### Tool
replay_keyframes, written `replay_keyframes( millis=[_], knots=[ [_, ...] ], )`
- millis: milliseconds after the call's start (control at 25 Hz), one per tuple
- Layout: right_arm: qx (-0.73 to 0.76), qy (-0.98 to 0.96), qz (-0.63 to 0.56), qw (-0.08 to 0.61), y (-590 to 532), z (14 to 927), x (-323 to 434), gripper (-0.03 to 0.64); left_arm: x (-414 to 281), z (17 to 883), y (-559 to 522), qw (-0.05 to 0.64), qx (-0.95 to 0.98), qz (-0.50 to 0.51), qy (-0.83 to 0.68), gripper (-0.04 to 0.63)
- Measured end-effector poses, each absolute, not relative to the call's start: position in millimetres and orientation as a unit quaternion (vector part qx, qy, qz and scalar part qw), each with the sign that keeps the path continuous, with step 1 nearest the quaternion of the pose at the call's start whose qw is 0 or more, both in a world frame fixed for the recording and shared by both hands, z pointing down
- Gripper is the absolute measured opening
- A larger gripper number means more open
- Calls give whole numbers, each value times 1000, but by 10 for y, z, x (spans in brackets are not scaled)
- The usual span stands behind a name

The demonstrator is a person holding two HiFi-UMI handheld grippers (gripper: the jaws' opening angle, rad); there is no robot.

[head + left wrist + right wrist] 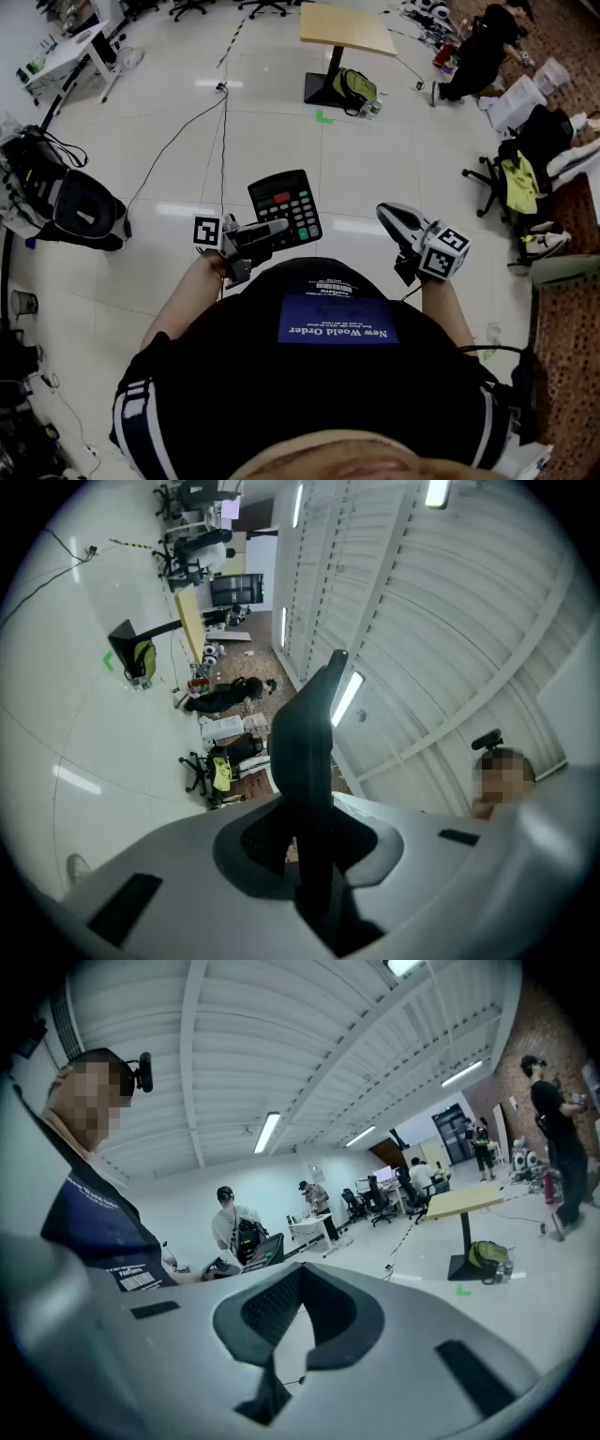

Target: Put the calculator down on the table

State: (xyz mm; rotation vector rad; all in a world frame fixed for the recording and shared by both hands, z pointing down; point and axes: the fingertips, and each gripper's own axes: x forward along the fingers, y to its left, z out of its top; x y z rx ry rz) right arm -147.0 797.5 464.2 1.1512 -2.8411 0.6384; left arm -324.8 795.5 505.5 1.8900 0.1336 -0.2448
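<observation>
Firmly, the left gripper (277, 230) clamps the calculator (284, 202) edge-on — the right gripper (386, 213) is closed, empty.

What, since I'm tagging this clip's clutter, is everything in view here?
calculator: one, black, in the left gripper's jaws
table: one, tan top, far ahead
backpack: one, green and black, at the table's base
tape mark: one, green, floor near the table
office chair: one, black, yellow-green cloth on it, right side
person: one, in black, far right beyond the table
left gripper: one, grey, shut on the calculator
right gripper: one, grey, shut, empty
</observation>
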Motion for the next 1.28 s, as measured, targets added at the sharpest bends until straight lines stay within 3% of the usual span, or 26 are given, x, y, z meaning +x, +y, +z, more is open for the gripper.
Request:
replay_keyframes(
  millis=[240, 800, 1280],
  knots=[
    [358, -912, 202, -7, 7807, 4859, -1340, -14, -3129, 5225, 7824, 568, 816, -99, 47, 78],
    [296, -940, 172, -10, 5947, 4691, 702, -14, -1123, 4662, 6111, 524, 842, -129, -16, 78],
    [328, -924, 194, -15, 4967, 4869, 1134, -14, -609, 4768, 5006, 544, 834, -90, 24, 78]
  ],
)
